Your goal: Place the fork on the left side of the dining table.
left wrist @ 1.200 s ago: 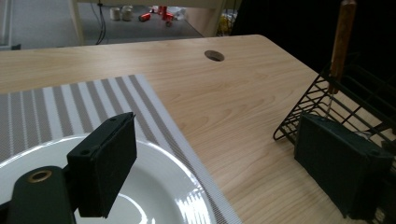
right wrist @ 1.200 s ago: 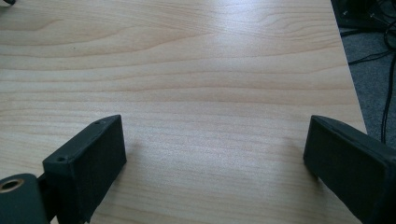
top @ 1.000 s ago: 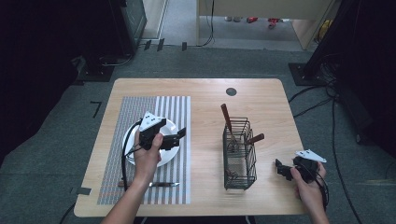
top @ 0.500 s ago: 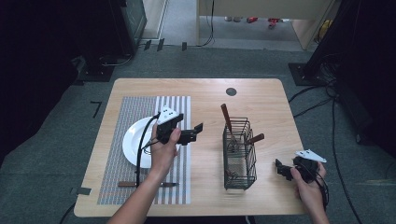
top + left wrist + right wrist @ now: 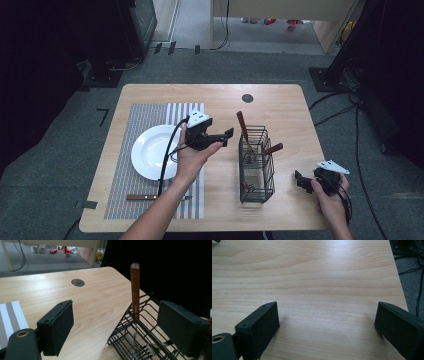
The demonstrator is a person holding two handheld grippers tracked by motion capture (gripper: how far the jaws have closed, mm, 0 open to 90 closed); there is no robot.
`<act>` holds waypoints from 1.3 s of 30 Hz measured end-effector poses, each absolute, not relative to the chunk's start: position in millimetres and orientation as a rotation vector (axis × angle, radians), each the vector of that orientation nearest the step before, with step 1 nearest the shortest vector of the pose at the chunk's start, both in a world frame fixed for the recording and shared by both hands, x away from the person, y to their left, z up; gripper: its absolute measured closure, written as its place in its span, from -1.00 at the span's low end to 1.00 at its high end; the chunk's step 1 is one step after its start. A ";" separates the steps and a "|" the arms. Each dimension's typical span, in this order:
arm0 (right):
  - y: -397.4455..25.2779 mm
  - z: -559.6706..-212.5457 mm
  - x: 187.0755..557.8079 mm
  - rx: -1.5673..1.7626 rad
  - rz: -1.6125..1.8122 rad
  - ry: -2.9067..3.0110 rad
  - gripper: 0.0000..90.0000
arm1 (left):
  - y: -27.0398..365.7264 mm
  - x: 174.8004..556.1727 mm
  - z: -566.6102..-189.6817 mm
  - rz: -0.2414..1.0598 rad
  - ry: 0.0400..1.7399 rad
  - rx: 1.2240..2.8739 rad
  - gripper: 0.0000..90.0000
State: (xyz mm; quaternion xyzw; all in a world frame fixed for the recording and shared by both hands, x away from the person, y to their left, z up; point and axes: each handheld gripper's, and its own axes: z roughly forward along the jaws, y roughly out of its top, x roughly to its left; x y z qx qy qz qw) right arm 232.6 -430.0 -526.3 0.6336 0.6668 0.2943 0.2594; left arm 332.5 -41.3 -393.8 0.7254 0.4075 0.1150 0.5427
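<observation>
So the left gripper [image 5: 227, 134] is hanging in the air above the worktop [image 5: 280, 107], just left of the black wire basket [image 5: 256, 159]. The left hand [image 5: 192, 152] is wrapping around it from below, forearm coming up diagonally from the near edge, and the gripper is pointing right, toward the basket. Its jaws are standing wide apart with nothing between them. In the left gripper view the jaws are framing the basket's far corner [image 5: 140, 337], and a wooden handle [image 5: 135, 290] is sticking straight up out of it, closer to the right jaw but not touching either one.

The basket is sitting right of the striped placemat [image 5: 150, 112], with a second wooden handle [image 5: 273, 148] poking out of its right side at a slant. A white plate [image 5: 152, 152] is lying on the mat just left of the hand, and a wooden-handled knife [image 5: 145, 197] is lying along the mat's near edge.

The right gripper [image 5: 300, 180] is sitting low at the near right corner of the worktop, well apart from the basket, right hand [image 5: 330, 197] gripping it from behind. Its jaws are also spread wide over bare wood [image 5: 324, 290], holding nothing.
</observation>
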 end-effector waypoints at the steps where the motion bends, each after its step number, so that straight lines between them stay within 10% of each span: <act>1: -430.1 -526.3 232.6 1.716 0.797 1.807 -0.88 | -48.7 334.5 -393.9 0.276 0.963 1.734 -0.67; 16: -430.1 -526.2 232.6 1.717 0.797 1.808 -0.88 | -75.2 350.5 -394.0 0.266 0.969 1.711 -0.33; 26: -430.1 -526.2 232.6 1.717 0.797 1.808 -0.88 | -83.0 354.8 -393.4 0.270 0.949 1.677 0.29; 39: -430.2 -526.3 232.7 1.714 0.797 1.809 -0.88 | -89.3 361.8 -395.7 0.203 0.966 1.667 0.41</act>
